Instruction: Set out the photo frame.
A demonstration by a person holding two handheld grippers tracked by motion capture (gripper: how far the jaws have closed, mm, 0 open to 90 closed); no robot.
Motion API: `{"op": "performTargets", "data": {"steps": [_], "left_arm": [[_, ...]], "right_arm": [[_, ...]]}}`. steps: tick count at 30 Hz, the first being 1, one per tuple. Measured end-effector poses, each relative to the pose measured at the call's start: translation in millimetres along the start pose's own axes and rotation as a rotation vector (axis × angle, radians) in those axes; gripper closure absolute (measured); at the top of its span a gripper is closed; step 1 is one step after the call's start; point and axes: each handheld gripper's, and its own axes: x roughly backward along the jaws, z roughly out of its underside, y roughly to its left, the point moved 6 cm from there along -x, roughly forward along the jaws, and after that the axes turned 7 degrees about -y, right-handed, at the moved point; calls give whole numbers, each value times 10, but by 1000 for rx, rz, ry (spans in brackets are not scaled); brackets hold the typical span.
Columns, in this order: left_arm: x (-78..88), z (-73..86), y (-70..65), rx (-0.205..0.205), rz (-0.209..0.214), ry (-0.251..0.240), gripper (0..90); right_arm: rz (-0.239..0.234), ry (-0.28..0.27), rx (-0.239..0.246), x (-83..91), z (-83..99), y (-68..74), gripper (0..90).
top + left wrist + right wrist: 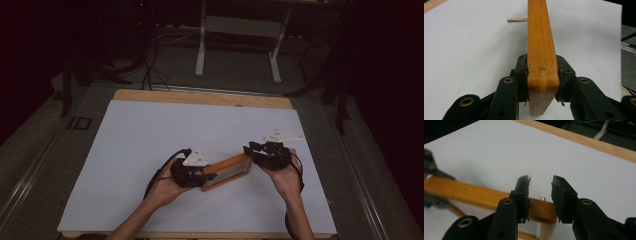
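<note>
Wooden frame [541, 62] clamped between left gripper [541, 75] jaws; right gripper [541, 195] gapes above its corner, so one-ended hold may twist loose.

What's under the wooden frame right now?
Under the wooden frame lies the white table sheet. The left gripper clamps one end; that end's underside is hidden.

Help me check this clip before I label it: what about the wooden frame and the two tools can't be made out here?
- Wooden frame, left gripper view: its far end is cut off by the top edge.
- Frame's panel, high view: too small and dim to identify.
- Right tool, right gripper view: whether its pads touch the frame is unclear.
</note>
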Motion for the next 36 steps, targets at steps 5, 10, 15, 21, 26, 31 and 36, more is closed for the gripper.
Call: {"op": "performTargets", "data": {"steps": [5,10,15,21,26,31,36], "left_arm": [[91,84,82,48,15,-48,678],[51,199,63,79,2,-46,508],[-14,390,46,140,14,-31,493],[-52,426,10,158,39,-63,570],[-51,415,12,98,-3,-53,658],[-34,357,15,45,-9,-9,688],[63,284,57,41,0,-11,689]], "right_arm": [[-32,8,43,-69,-20,128,674],[-49,12,49,-129,-12,184,703],[-54,9,42,-125,-1,175,706],[-51,12,34,-136,21,140,708],[-52,12,30,-161,9,137,699],[-61,3,38,-160,-15,159,661],[-91,4,59,-127,-23,175,619]]}}
